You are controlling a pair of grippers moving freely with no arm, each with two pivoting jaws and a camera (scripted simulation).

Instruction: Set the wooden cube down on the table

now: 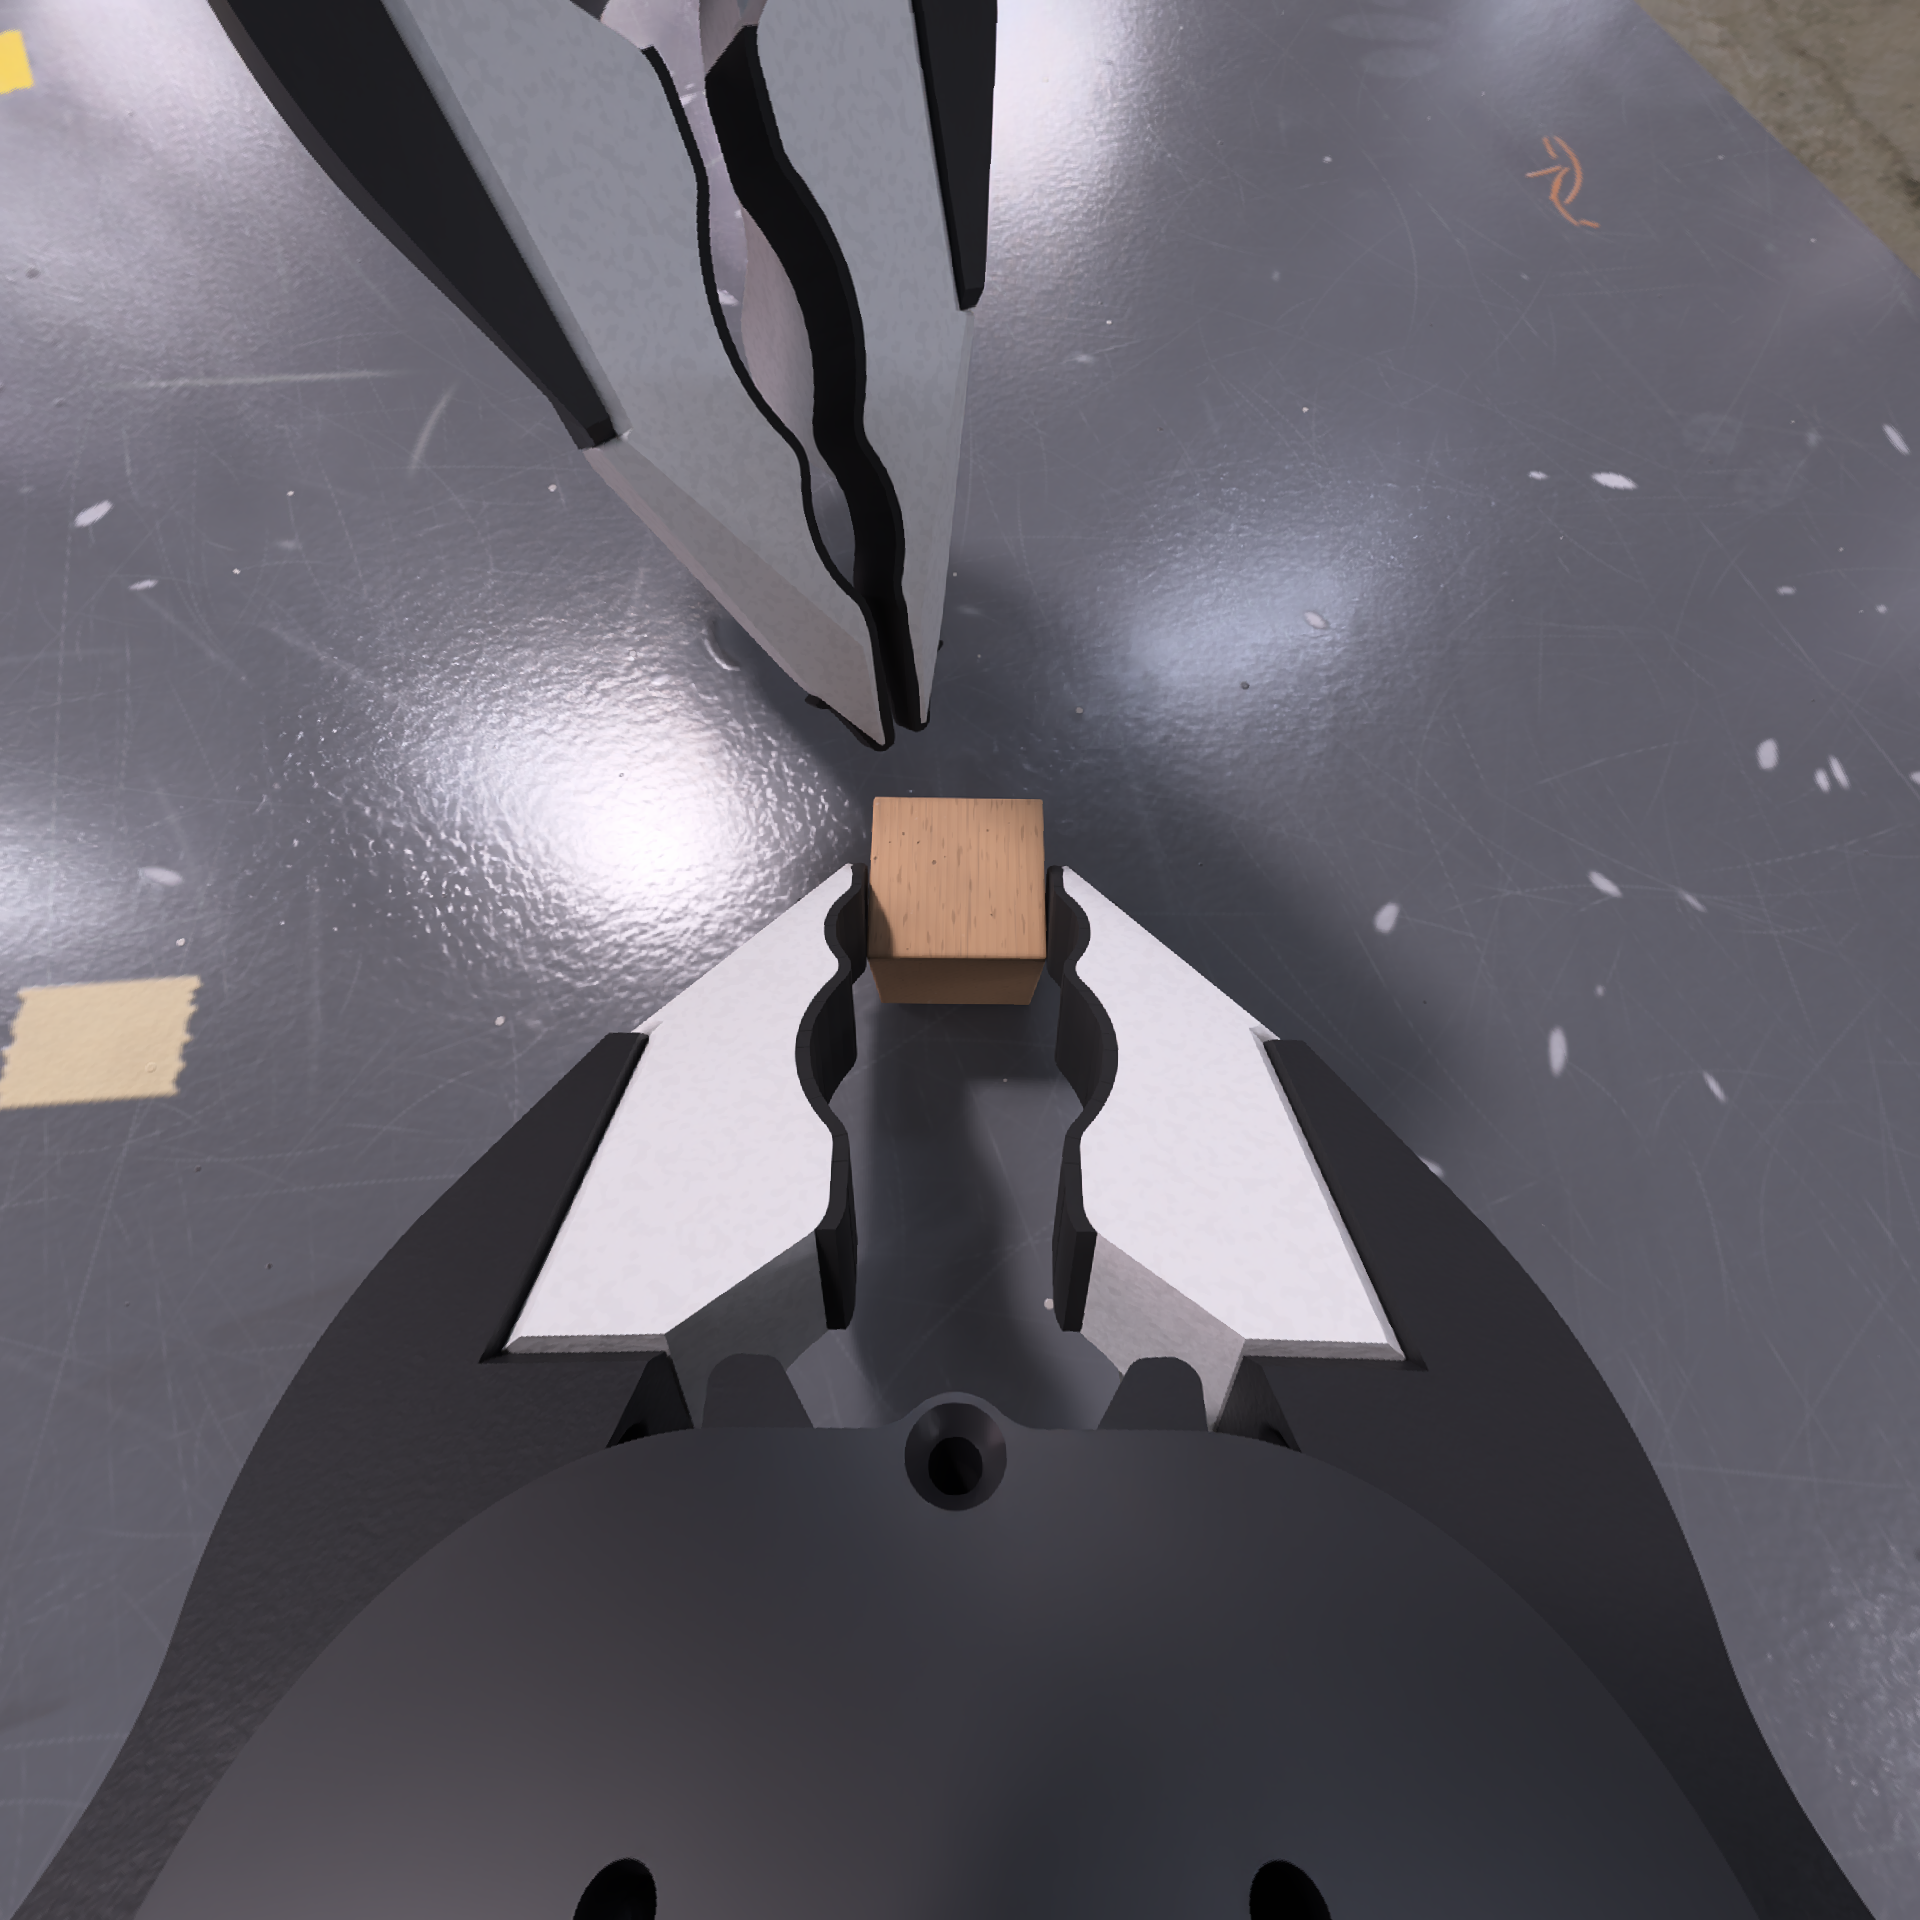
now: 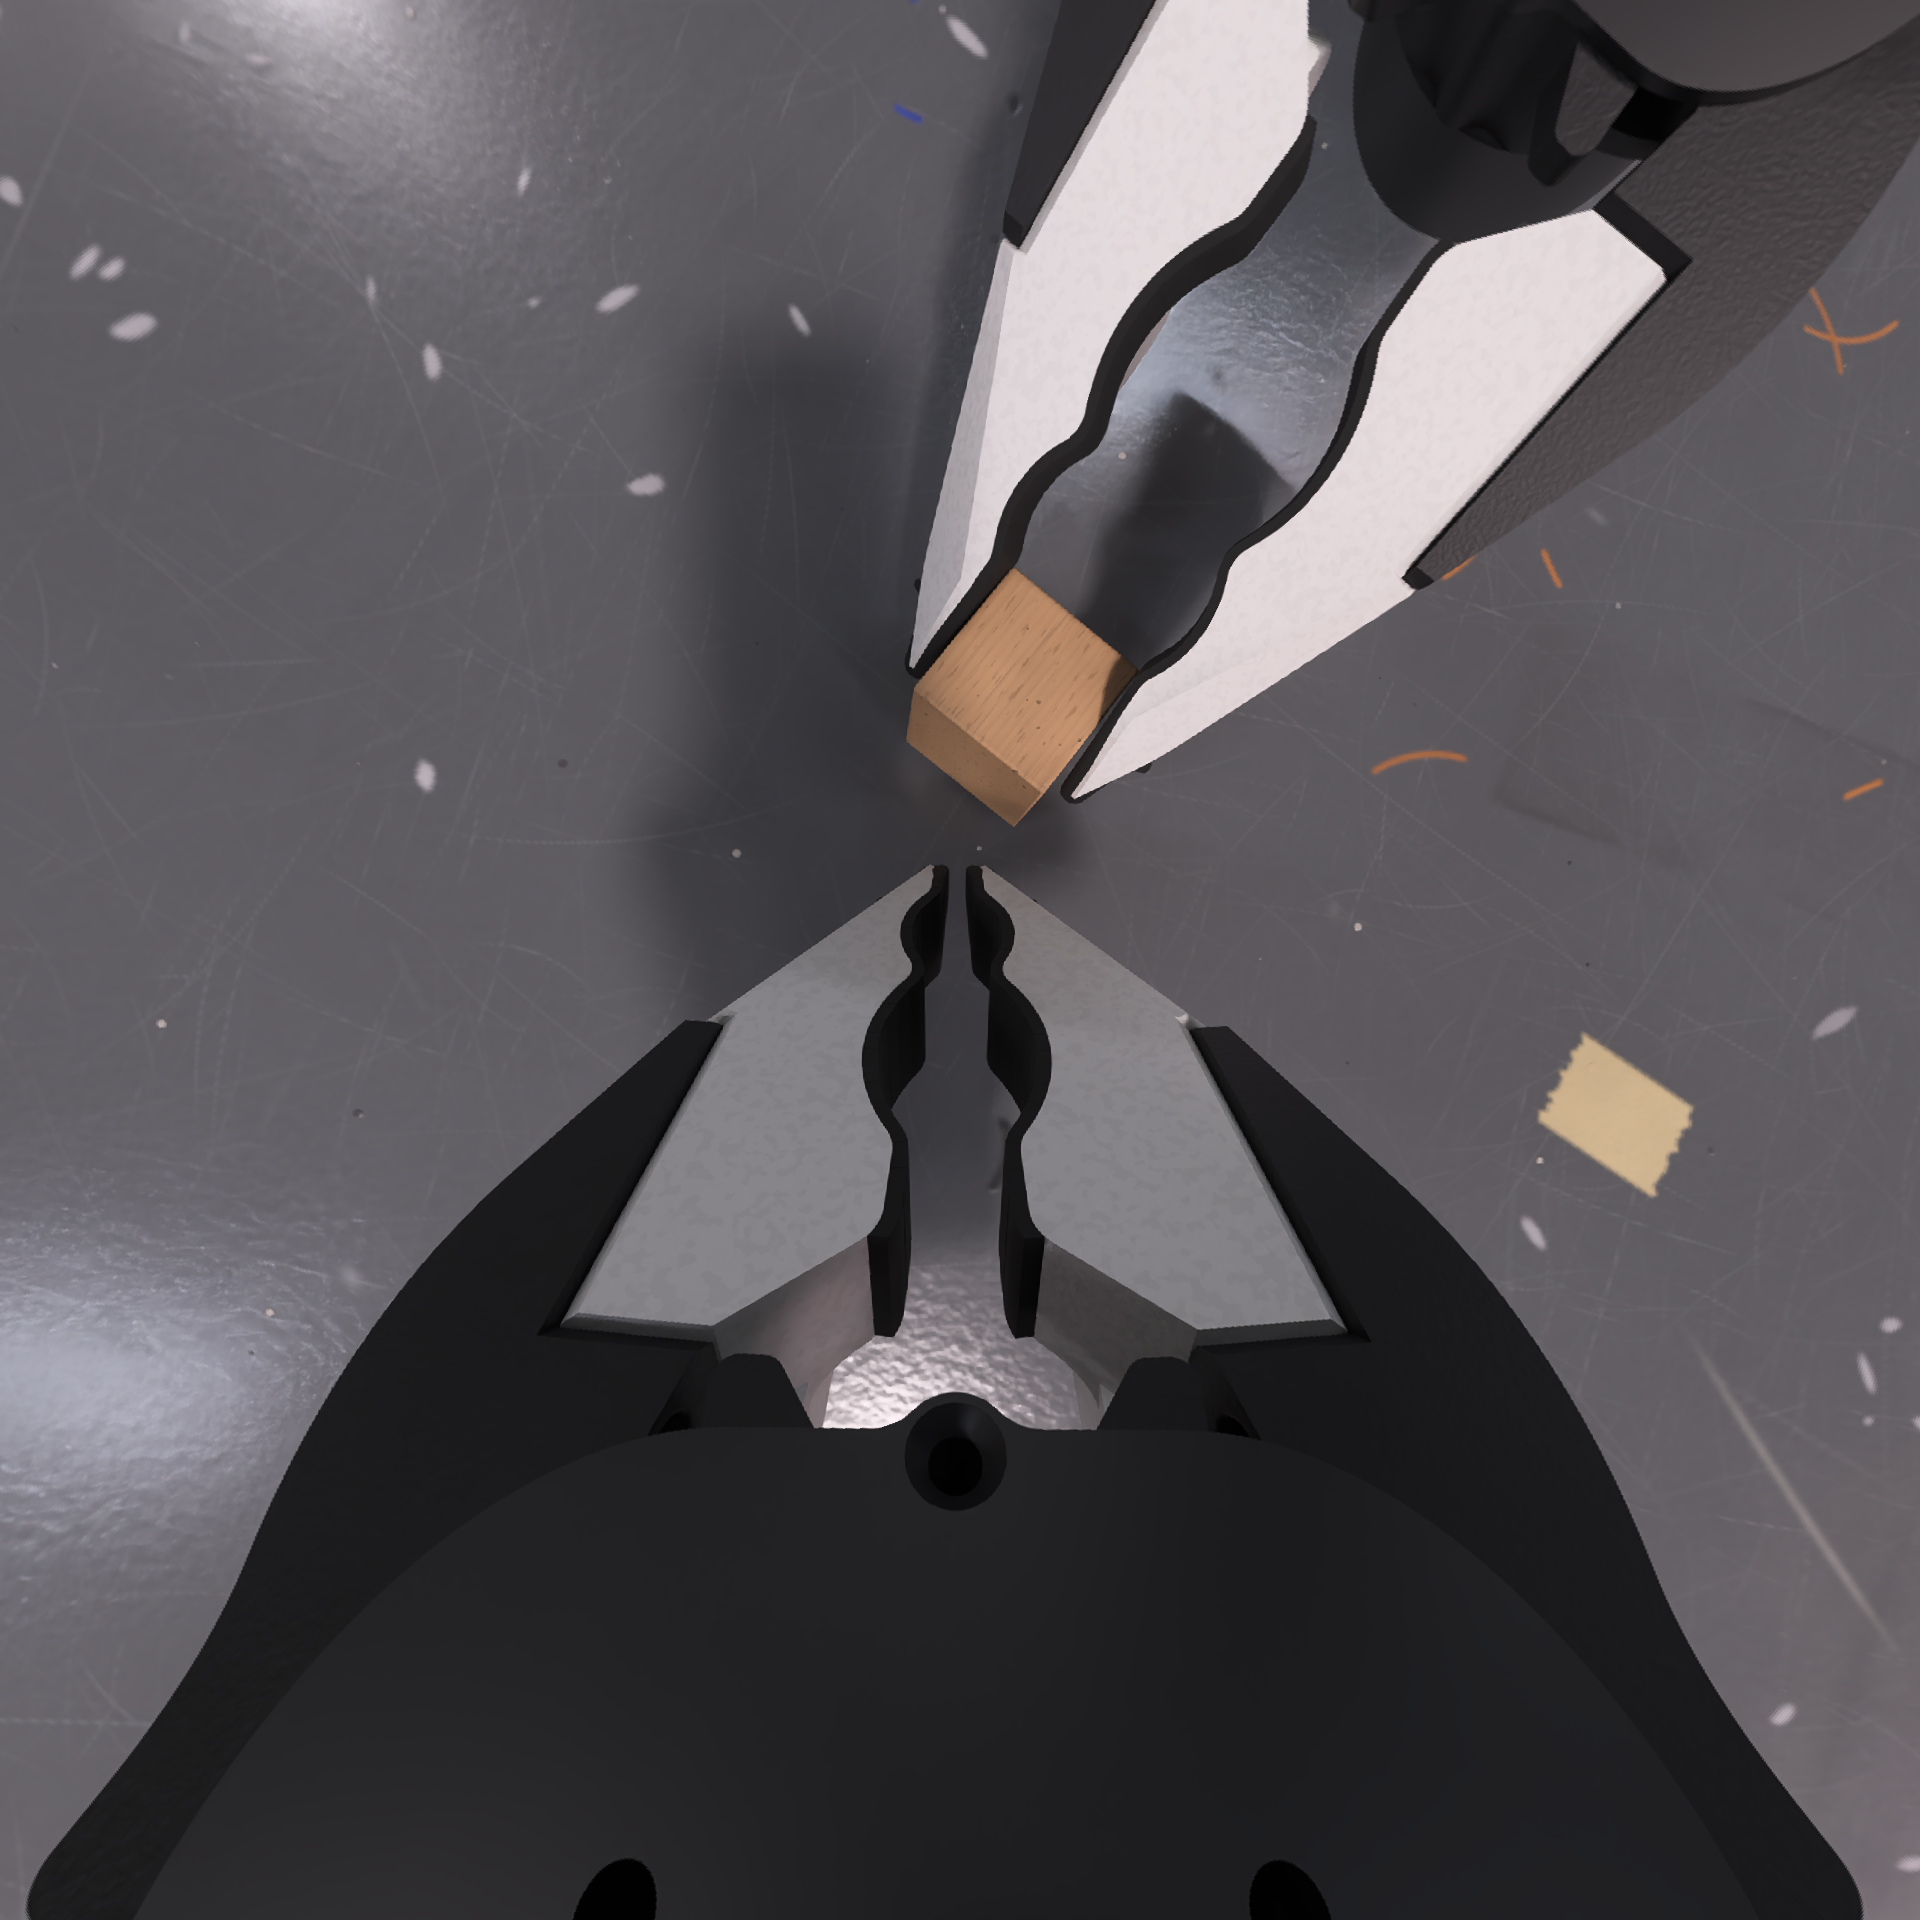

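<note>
A small wooden cube (image 1: 956,894) sits between the fingertips of my left gripper (image 1: 956,878), which is shut on it by two opposite sides. The cube is low over the dark grey table (image 1: 1351,727); I cannot tell whether it touches. My right gripper (image 1: 899,722) points tip-down just beyond the cube, shut and empty, with a small gap to the cube. In the right wrist view my right gripper (image 2: 956,875) is shut just short of the cube (image 2: 1013,691), which the left gripper (image 2: 997,727) holds over the table (image 2: 416,935).
A beige tape patch (image 1: 99,1039) lies on the table left of the left gripper; it also shows in the right wrist view (image 2: 1616,1112). Orange scribbles (image 1: 1564,182) mark the far right. The table's edge (image 1: 1860,135) runs across the upper right corner.
</note>
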